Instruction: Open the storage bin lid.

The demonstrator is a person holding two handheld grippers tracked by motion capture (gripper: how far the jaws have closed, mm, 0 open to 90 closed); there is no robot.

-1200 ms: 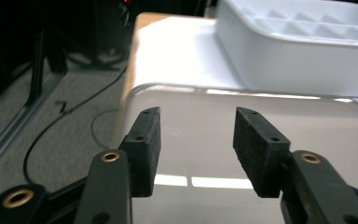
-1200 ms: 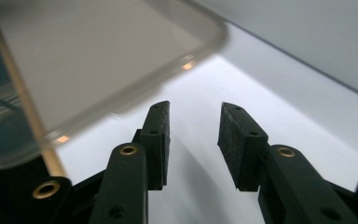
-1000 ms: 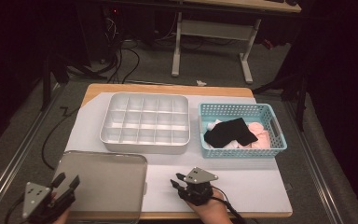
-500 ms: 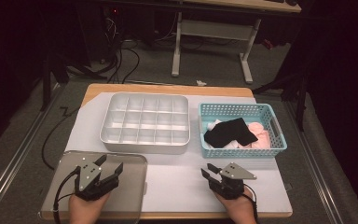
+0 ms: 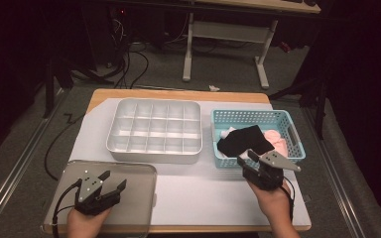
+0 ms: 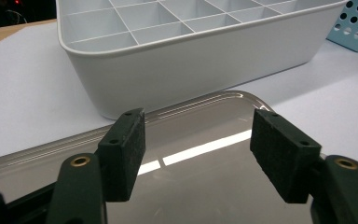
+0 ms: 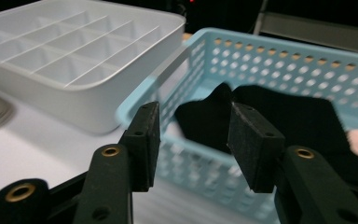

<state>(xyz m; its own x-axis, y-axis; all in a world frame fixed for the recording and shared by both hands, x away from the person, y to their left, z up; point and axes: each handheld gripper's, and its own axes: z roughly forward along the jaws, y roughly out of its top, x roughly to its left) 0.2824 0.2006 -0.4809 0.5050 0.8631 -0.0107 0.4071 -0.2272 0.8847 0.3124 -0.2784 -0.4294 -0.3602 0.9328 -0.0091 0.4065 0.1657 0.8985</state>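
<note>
The left gripper (image 5: 112,181) hangs over the see-through lid (image 5: 134,186) that lies flat at the front left corner of the desk (image 5: 198,198). Its jaws have just been opening. They stand wide apart, with nothing between them, and they grab nothing. In the left gripper view the two black pads (image 6: 126,149) sit above the lid, but I cannot tell if they touch it. Just behind the lid is the white box (image 5: 154,130) with many small compartments. It sits near the back of the desk, left of the middle.

The right gripper (image 5: 247,159) is at the front edge of the blue basket (image 5: 297,144), which stands on the right side of the desk, just beside the white box. Its jaws have just been opening too. They are apart and hold nothing. In the right gripper view they point at the black cloth (image 7: 279,121) in the basket. The black cloth (image 5: 243,140) lies in the middle of the basket, and a pink cloth (image 5: 276,140) lies beside it, toward the right wall.
</note>
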